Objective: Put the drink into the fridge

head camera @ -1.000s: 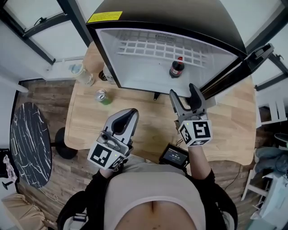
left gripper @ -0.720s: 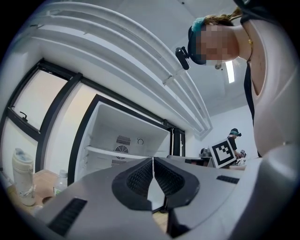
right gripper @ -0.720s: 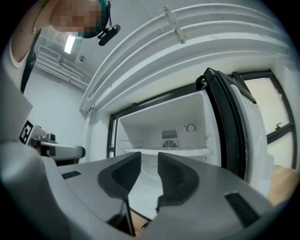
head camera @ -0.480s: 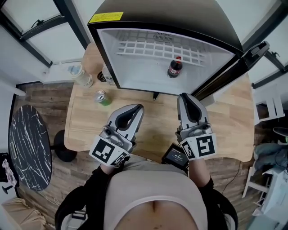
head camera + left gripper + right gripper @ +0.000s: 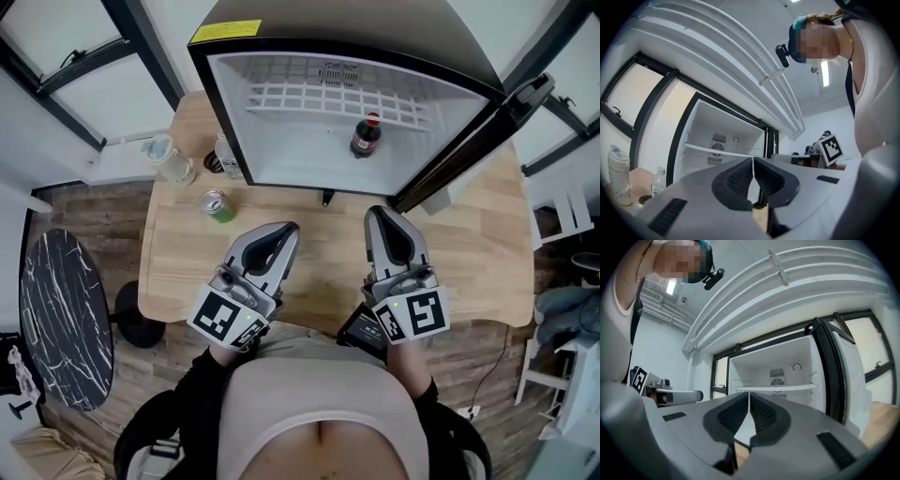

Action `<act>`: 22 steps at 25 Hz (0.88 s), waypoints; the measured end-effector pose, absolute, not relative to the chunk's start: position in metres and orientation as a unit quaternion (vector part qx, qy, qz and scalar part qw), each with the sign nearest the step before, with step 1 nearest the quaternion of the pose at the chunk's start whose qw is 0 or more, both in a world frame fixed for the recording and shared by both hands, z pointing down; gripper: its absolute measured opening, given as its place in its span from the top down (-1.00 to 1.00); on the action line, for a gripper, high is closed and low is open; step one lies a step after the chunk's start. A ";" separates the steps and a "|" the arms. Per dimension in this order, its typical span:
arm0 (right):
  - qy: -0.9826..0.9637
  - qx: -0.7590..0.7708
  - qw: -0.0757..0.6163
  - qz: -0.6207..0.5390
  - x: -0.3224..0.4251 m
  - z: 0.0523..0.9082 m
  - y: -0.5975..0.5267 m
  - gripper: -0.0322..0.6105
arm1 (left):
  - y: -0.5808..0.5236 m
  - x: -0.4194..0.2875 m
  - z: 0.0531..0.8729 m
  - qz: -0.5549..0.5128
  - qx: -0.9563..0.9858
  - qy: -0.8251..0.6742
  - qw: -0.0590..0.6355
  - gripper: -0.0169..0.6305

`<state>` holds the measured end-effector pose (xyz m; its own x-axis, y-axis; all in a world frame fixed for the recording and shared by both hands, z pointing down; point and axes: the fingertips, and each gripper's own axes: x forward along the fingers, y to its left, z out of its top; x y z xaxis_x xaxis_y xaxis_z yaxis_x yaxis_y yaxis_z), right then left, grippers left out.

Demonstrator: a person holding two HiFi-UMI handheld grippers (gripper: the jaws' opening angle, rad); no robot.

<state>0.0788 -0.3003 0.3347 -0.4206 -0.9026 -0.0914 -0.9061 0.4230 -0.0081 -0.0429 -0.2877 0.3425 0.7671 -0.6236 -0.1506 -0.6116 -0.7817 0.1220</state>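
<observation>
Head view: clear bottle [image 5: 222, 156] partly behind fridge [image 5: 231, 111]

Head view: overhead, looking steeply down onto table [image 5: 319, 267]; open fridge [image 5: 281, 150] fills upper centre. Left and right gripper views: low, close behind own jaws, roughly level, facing fridge interior near mid-frame. All three views share the fridge.

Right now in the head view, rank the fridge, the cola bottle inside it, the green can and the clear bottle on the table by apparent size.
1. fridge
2. clear bottle
3. cola bottle and green can look about alike; the cola bottle stands farther from the camera, so no ranking between them.
</observation>
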 end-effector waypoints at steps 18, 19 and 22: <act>0.846 -0.531 0.034 0.040 0.082 0.328 -0.215 0.79 | -0.209 -0.031 0.333 -0.097 0.938 -0.334 0.014 0.90; 0.847 -0.529 0.035 0.040 0.084 0.327 -0.206 0.79 | -0.200 -0.028 0.333 -0.097 0.937 -0.335 0.014 0.90; 0.850 -0.524 0.032 0.039 0.088 0.332 -0.176 0.79 | -0.168 -0.020 0.333 -0.096 0.936 -0.337 0.011 0.90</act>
